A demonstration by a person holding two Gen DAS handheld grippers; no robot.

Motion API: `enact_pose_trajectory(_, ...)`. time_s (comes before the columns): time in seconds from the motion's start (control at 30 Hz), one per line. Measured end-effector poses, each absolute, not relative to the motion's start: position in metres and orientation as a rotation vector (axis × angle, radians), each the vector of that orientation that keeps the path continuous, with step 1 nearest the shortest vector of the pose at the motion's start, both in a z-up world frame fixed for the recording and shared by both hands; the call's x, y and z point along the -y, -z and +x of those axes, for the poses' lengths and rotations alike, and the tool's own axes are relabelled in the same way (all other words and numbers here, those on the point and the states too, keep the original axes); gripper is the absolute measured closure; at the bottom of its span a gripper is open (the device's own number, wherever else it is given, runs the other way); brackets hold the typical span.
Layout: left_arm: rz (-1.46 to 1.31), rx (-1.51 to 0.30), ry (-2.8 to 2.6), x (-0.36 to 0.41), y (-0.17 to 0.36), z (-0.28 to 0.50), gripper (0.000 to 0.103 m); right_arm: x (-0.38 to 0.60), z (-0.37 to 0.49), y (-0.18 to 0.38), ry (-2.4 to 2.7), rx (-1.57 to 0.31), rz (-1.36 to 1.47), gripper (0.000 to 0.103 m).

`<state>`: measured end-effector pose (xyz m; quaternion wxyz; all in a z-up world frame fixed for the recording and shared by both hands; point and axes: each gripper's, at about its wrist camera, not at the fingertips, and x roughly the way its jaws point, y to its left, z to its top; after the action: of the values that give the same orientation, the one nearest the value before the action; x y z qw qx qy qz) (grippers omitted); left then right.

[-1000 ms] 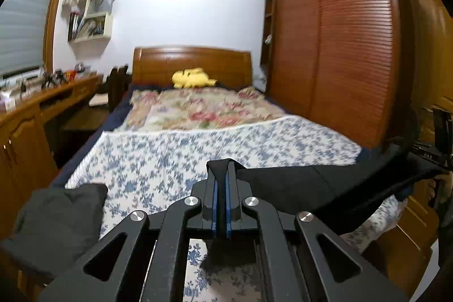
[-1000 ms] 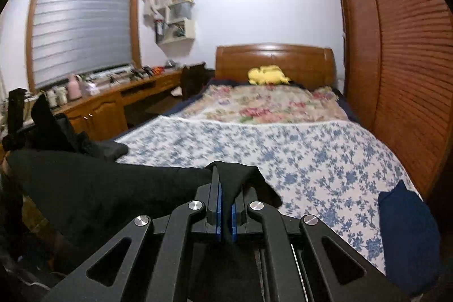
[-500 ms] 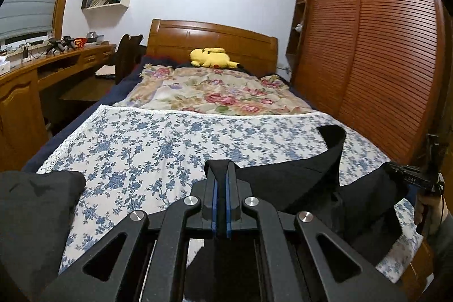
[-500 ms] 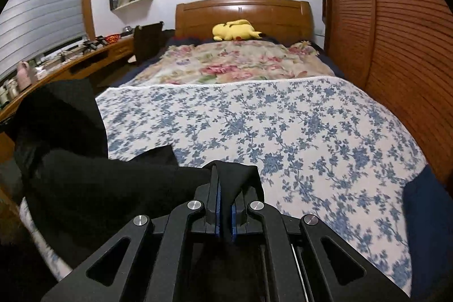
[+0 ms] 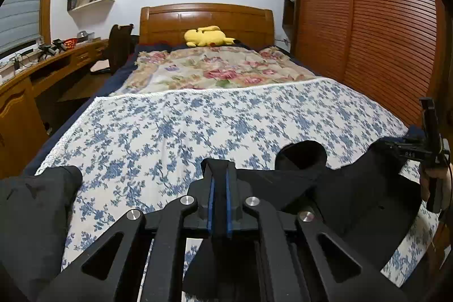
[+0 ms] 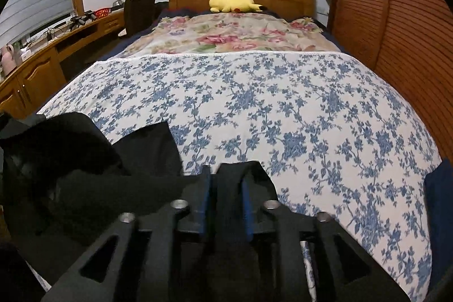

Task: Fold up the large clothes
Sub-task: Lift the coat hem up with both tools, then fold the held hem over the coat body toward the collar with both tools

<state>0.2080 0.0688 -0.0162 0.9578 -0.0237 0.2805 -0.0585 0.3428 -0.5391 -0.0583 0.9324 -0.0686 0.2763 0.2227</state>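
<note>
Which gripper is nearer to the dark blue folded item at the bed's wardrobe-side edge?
Right. The right gripper sits close beside the dark blue item. The left gripper is farther across the bed foot, with the black garment spanning between them.

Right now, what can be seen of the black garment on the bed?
The black garment is dark, soft, matte cloth, rumpled and not yet folded flat. It sags across the near end of the floral bedspread, strung between the two grippers, with one rounded loop standing up near the middle. A fold still sits between the left gripper's blue pads. The right gripper's jaws are opening, with cloth still between them.
</note>
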Motion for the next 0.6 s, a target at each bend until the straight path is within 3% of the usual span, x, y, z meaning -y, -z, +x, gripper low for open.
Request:
enact_pose_trajectory(0.03, -0.053, -0.573, 0.128, -0.070, 0.017, 0.206, 0.093, 0.539, 0.342, 0.057, -0.458, -0.562, -0.146, 0.055)
enact_pose_trajectory(0.17, -0.076, -0.569, 0.151, -0.078, 0.018, 0.200, 0.076, 0.537, 0.342, 0.053, -0.437, -0.529, -0.187, 0.038)
enact_pose_trajectory(0.27, -0.106, -0.576, 0.178, -0.082, 0.019, 0.197, 0.071, 0.528, 0.333, 0.050, -0.469, -0.520, -0.221, 0.037)
enact_pose_trajectory(0.6, -0.074, -0.596, 0.184, -0.089, 0.028, 0.177, 0.067, 0.453, 0.296, 0.083, -0.703, -0.607, -0.337, 0.036)
